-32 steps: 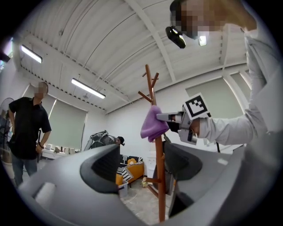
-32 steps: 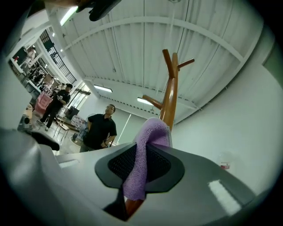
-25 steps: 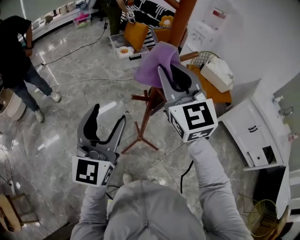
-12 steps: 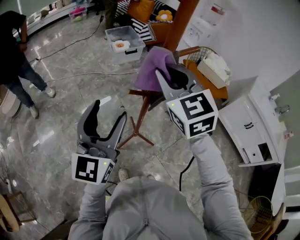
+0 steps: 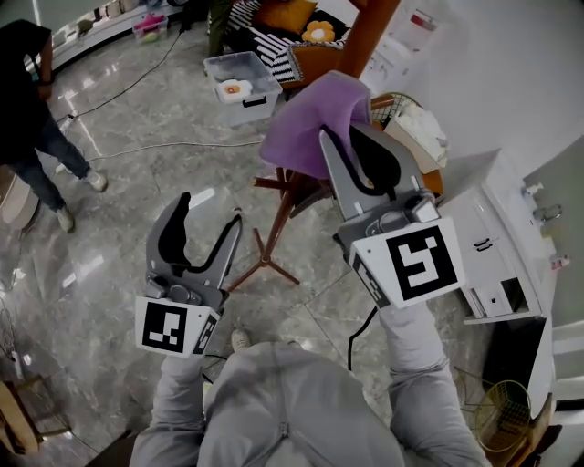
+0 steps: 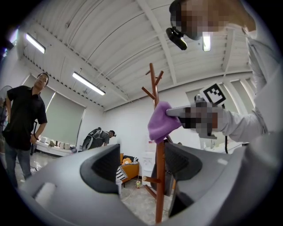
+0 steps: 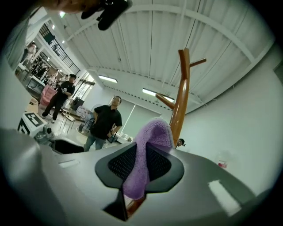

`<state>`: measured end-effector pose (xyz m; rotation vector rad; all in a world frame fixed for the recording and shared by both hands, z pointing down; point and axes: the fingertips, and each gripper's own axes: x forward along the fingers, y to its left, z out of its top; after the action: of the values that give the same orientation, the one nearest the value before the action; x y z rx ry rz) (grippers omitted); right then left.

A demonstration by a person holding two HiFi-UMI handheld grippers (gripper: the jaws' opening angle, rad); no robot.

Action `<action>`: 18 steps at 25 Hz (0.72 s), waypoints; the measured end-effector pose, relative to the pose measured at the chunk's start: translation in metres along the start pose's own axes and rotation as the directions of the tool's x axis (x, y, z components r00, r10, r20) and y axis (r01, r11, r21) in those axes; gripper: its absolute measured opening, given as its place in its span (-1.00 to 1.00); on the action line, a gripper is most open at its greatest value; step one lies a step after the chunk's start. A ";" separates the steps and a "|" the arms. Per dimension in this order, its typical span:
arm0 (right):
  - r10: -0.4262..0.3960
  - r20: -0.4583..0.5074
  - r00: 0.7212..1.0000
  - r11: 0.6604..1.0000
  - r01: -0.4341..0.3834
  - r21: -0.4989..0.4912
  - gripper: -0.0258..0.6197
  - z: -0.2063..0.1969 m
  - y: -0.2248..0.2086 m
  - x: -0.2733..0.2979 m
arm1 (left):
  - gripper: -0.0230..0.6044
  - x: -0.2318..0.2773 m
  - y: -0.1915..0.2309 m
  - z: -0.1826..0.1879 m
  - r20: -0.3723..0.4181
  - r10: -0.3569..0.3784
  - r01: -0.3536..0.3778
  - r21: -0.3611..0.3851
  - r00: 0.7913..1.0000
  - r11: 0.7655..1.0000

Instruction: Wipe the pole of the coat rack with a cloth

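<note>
On the pole (image 5: 372,32), right claw (image 5: 345,137) clamping cloth (image 5: 308,123) has risen; left claw (image 5: 210,212) gapes.

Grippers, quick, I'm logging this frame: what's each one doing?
Left gripper: open, empty.
Right gripper: shut on the purple cloth.

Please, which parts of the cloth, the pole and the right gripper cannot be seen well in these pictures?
1) Where the cloth meets the pole: in the head view the cloth covers that stretch, and in the right gripper view the cloth stands before it.
2) Pole top: head view, cut off by the upper edge.
3) Jaw tips of the right gripper: head view, buried in the cloth.
4) Body of the right gripper: left gripper view, under a mosaic patch.
</note>
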<state>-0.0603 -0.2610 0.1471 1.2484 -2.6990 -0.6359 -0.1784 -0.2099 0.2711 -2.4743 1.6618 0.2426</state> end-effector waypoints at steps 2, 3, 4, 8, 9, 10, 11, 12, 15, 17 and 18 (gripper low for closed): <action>-0.020 0.046 0.999 1.000 0.019 0.013 -0.74 0.015 0.002 -0.009 | 0.16 -0.002 0.003 0.001 0.001 -0.002 0.002 0.002 1.000 1.000; -0.031 0.064 0.997 0.999 0.030 0.019 -0.74 0.020 0.003 -0.013 | 0.16 -0.003 0.004 0.002 0.003 -0.003 0.003 0.003 1.000 1.000; -0.043 0.079 0.996 0.999 0.041 0.026 -0.74 0.024 0.005 -0.017 | 0.16 -0.004 0.005 0.003 0.006 -0.005 0.005 0.005 1.000 1.000; -0.080 0.120 0.990 0.992 0.068 0.103 -0.74 0.027 0.017 -0.028 | 0.16 -0.008 0.013 0.005 0.000 -0.011 0.011 0.014 1.000 1.000; -0.088 0.126 0.988 0.989 0.072 0.130 -0.74 0.026 0.023 -0.029 | 0.16 -0.010 0.015 0.005 -0.002 -0.011 0.011 0.015 1.000 1.000; -0.098 0.130 0.987 0.985 0.078 0.156 -0.74 0.023 0.028 -0.030 | 0.16 -0.012 0.018 0.006 -0.003 -0.012 0.012 0.016 1.000 1.000; -0.111 0.134 0.985 0.980 0.085 0.182 -0.74 0.020 0.034 -0.029 | 0.16 -0.014 0.021 0.006 -0.005 -0.011 0.011 0.017 1.000 1.000; -0.123 0.137 0.983 0.974 0.094 0.205 -0.74 0.016 0.040 -0.028 | 0.16 -0.016 0.024 0.007 -0.007 -0.011 0.011 0.017 1.000 1.000; -0.156 0.134 0.979 0.960 0.119 0.253 -0.74 0.002 0.054 -0.019 | 0.16 -0.018 0.032 0.007 -0.018 -0.011 0.012 0.020 1.000 1.000; -0.173 0.123 0.977 0.954 0.136 0.268 -0.74 -0.010 0.061 -0.010 | 0.16 -0.021 0.036 0.005 -0.026 -0.010 0.010 0.021 1.000 1.000; -0.185 0.117 0.976 0.951 0.148 0.272 -0.74 -0.015 0.064 -0.006 | 0.16 -0.023 0.038 0.003 -0.031 -0.008 0.009 0.022 0.999 1.000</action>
<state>-0.0974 -0.2247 0.1878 1.5644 -2.8901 -0.4052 -0.2222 -0.2029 0.2714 -2.4811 1.6562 0.1855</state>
